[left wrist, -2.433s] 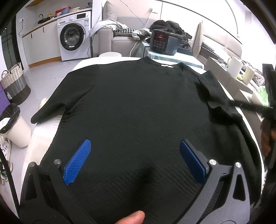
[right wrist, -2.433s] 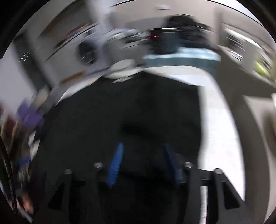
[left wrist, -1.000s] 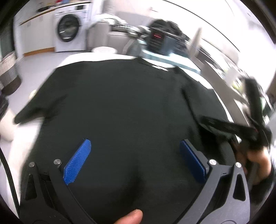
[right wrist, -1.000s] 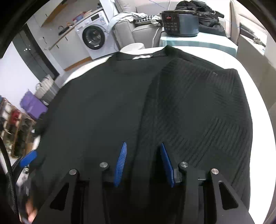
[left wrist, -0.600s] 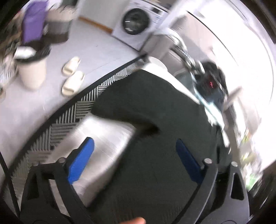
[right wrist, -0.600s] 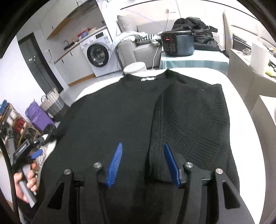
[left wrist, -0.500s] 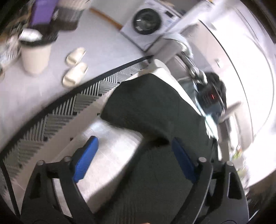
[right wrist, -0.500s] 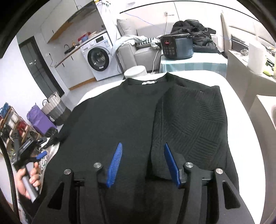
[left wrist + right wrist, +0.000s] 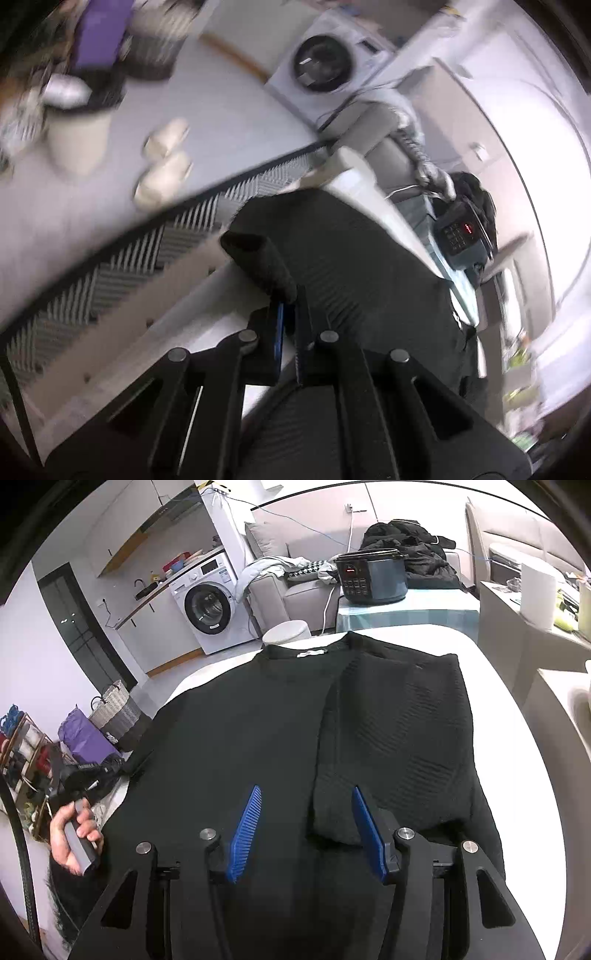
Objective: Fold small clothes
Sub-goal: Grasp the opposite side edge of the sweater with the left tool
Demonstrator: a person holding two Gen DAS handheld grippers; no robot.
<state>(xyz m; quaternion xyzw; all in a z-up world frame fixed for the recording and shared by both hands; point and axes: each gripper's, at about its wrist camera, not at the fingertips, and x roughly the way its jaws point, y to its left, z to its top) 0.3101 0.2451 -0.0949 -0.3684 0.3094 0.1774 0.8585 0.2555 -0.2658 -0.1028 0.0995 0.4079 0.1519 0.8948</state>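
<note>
White table (image 9: 517, 775) — left gripper (image 9: 290, 328) rolled, fingers clenched on sweater (image 9: 240, 720) sleeve (image 9: 258, 258).

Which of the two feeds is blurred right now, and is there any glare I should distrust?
Left wrist view: motion-smeared and tilted, floor and washing machine soft, right edge washed out white, though the left tool shut on the black sleeve reads clearly. Right wrist view: sharp and evenly lit, sweater knit visible, only fisheye bending at the rim.
</note>
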